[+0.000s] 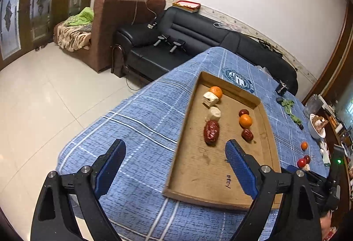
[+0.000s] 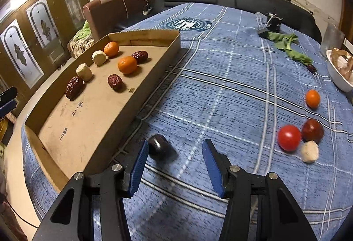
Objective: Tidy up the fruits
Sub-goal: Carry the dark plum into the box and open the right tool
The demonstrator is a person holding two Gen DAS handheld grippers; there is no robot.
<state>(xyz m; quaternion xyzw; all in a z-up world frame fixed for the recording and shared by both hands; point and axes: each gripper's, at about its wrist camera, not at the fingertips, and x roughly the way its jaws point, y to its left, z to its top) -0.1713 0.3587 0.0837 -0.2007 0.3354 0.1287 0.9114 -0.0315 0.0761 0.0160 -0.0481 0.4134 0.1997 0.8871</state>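
A cardboard tray (image 1: 222,174) (image 2: 92,121) lies on the blue checked cloth. In it are two oranges (image 1: 245,120) (image 2: 127,64), three red dates (image 1: 211,131) (image 2: 74,87) and two pale chunks (image 1: 213,113) (image 2: 84,72). My left gripper (image 1: 175,152) is open and empty above the tray's near left edge. My right gripper (image 2: 175,151) is open; a dark date (image 2: 158,147), blurred, lies on the cloth beside its left finger. To the right on the cloth lie a tomato (image 2: 289,137), a dark red date (image 2: 312,130), a pale ball (image 2: 310,151) and an orange (image 2: 312,98).
A white bowl (image 2: 337,77) stands at the table's right edge. Green leaves (image 2: 289,48) and a small black device (image 2: 273,22) lie at the far right. A black sofa (image 1: 176,42) and brown armchair (image 1: 114,27) stand beyond the table.
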